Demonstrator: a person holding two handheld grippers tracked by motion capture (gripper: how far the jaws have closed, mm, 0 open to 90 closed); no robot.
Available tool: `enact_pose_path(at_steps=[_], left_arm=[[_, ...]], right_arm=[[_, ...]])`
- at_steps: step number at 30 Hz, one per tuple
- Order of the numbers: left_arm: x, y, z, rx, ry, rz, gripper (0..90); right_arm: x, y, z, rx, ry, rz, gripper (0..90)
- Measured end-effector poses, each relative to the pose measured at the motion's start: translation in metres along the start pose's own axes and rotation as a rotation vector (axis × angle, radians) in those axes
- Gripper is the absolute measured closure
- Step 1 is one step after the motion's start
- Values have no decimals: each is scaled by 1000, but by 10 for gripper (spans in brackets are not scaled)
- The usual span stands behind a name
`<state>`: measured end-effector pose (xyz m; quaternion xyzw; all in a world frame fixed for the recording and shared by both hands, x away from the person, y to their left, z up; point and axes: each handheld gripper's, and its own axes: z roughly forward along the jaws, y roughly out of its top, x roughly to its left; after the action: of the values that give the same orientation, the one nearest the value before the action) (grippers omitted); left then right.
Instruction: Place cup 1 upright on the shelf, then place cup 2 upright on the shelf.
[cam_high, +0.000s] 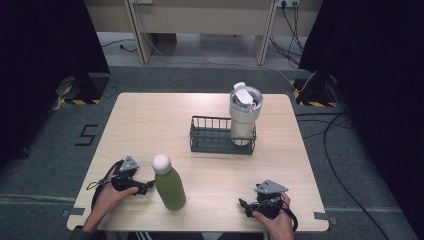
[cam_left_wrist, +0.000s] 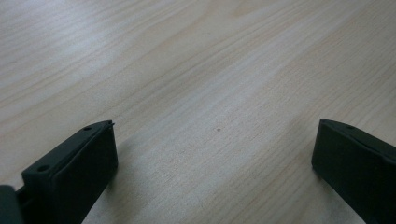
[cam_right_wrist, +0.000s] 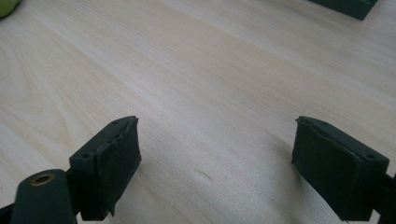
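A green bottle (cam_high: 169, 187) with a round white cap (cam_high: 161, 163) stands upright near the table's front, left of centre. A black wire basket (cam_high: 212, 136) sits mid-table, and a white lidded tumbler (cam_high: 244, 114) stands in its right end. My left gripper (cam_high: 146, 187) lies on the wood just left of the bottle and points at it. In the left gripper view the left gripper (cam_left_wrist: 212, 149) is open over bare wood. My right gripper (cam_high: 244, 206) rests near the front right edge. In the right gripper view the right gripper (cam_right_wrist: 215, 149) is open and holds nothing.
The light wooden table (cam_high: 150, 120) has bare wood between the bottle and the basket. A sliver of the bottle (cam_right_wrist: 6, 5) and a corner of the basket (cam_right_wrist: 348, 5) show at the top of the right gripper view. Cables (cam_high: 330, 150) trail on the grey floor at the right.
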<state>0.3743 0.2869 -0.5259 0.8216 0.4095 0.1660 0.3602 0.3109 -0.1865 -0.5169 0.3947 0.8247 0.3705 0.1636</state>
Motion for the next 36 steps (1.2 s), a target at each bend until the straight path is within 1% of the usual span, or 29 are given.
enact_pose_path(at_steps=[3, 5, 6, 11, 18, 23, 26, 28, 30, 31, 32, 34, 36], left_arm=[[0, 0, 0, 0, 0, 0, 0], [0, 0, 0, 0, 0, 0, 0], [0, 0, 0, 0, 0, 0, 0], [0, 0, 0, 0, 0, 0, 0], [0, 0, 0, 0, -1, 0, 0], [0, 0, 0, -4, -8, 9, 3], [-1, -1, -1, -6, -22, 12, 12], [-1, -2, -2, -14, -33, 22, 31], [-2, -3, -5, -39, -46, 30, 110], [-2, -3, -5, -40, -56, 37, 161], [-2, -4, -6, -42, -59, 39, 142], [-3, -5, -8, -51, -58, 43, 150], [-3, -7, -10, -64, -72, 46, 149]], right_arm=[[1, -1, 0, 21, -8, -4, 150], [2, -1, 1, 29, -12, -23, 137], [3, -1, 1, 33, -9, -21, 127], [4, -1, 2, 46, 6, -42, 75], [4, -1, 3, 54, 8, -42, 39], [4, 0, 3, 60, 4, -38, 24], [4, 0, 3, 63, 2, -37, 20], [4, 0, 3, 62, 1, -37, 17], [4, 0, 3, 63, 0, -35, 12], [4, 0, 4, 64, 0, -36, 9], [4, 0, 4, 65, 0, -37, 7], [4, 0, 4, 65, 1, -37, 7], [4, 0, 4, 65, 0, -37, 7]])
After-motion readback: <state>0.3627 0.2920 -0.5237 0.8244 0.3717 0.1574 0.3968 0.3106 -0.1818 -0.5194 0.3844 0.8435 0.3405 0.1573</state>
